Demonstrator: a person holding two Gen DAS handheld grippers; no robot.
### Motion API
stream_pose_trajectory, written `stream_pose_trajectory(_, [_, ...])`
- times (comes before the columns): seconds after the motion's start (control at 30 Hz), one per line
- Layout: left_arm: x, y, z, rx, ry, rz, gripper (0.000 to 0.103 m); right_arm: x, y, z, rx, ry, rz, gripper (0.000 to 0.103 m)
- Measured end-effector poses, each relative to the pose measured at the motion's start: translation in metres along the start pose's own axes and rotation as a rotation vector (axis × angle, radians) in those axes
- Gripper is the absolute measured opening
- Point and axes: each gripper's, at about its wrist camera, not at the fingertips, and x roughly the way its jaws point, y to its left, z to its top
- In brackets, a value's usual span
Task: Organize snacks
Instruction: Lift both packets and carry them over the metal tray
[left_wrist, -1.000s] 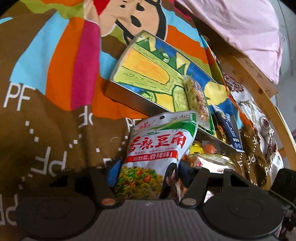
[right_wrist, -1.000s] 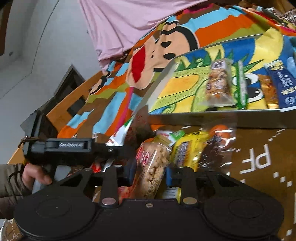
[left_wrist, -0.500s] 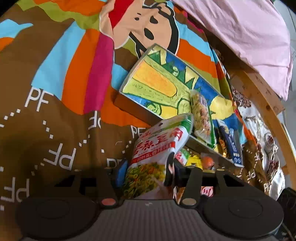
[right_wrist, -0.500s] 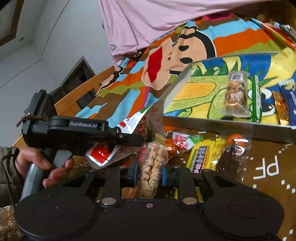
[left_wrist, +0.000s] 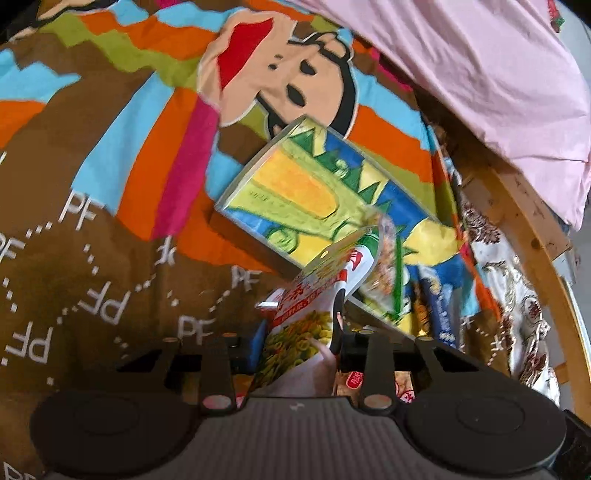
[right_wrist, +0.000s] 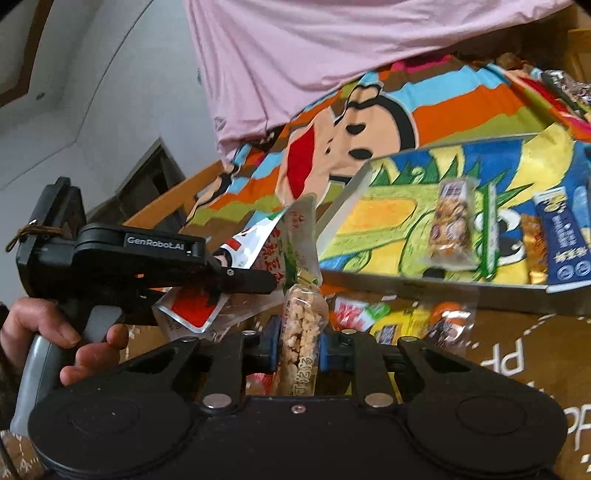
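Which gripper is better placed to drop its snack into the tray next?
Probably the left gripper: its green-and-white bean pouch already overlaps the colourful cartoon-printed tray edge; the right gripper holds its clear puffed-rice packet short.

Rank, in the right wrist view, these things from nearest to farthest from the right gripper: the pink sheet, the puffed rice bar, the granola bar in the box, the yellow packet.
1. Puffed rice bar: between the fingers of the right gripper.
2. Yellow packet: just ahead, right, before the box.
3. Granola bar: inside the box, farther right.
4. Pink sheet: at the top, behind everything.
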Motion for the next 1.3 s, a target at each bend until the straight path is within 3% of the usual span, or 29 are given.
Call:
stream_pose_trajectory(0.3, [0.021, -0.049, 0.019, 0.04, -0.061, -0.047, 0.039, -0.023, -0.046, 0.029, 0.103, -0.151, -0.077, 0.021])
stream_pose_trajectory(0.67, [0.092, -0.11, 0.039, 0.163, -0.08, -0.082, 0.039, -0.01, -0.113, 0.069, 0.193, -0.279, -0.143, 0.021])
stream_pose_trajectory(1.1, [0.151, -0.127, 0.062, 0.199, -0.109, -0.058, 0.04, 0.023, -0.147, 0.084, 0.239, -0.297, -0.161, 0.021])
stream_pose_trajectory(1.3, [0.163, -0.126, 0.057, 0.197, -0.117, -0.046, 0.046, 0.028, -0.148, 0.087, 0.201, -0.272, -0.245, 0.026])
